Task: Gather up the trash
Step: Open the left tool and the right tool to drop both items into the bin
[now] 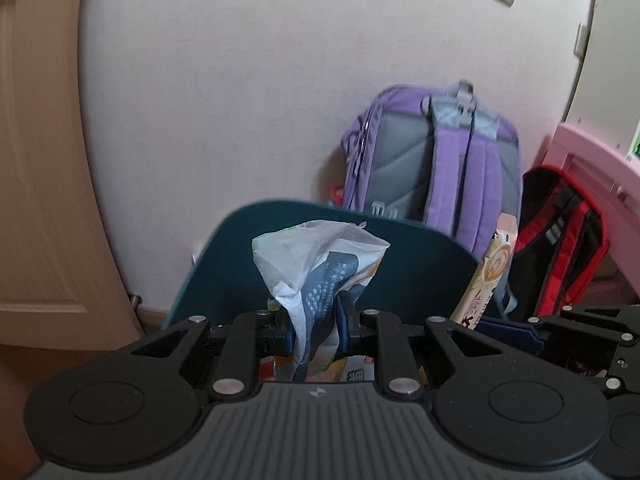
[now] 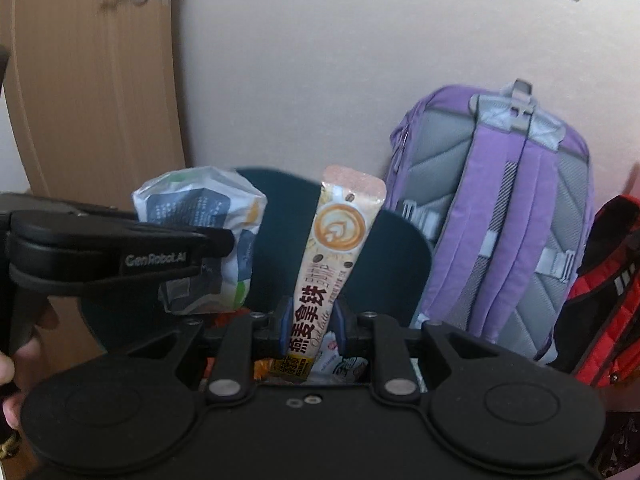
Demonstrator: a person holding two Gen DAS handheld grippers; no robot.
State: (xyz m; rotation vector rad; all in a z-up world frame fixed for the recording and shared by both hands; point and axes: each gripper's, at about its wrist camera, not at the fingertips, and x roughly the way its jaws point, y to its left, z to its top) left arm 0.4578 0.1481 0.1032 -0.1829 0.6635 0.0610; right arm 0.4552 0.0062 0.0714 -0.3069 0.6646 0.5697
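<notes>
My left gripper is shut on a crumpled white and dark-blue plastic wrapper, held upright in front of a dark teal bin lid. My right gripper is shut on a long beige oat latte sachet, also upright. The sachet shows at the right of the left wrist view. The wrapper and the left gripper body show at the left of the right wrist view. More wrappers lie below both grippers.
A purple backpack leans on the pale wall behind the bin. A red and black bag and pink plastic furniture stand at the right. A wooden door is at the left.
</notes>
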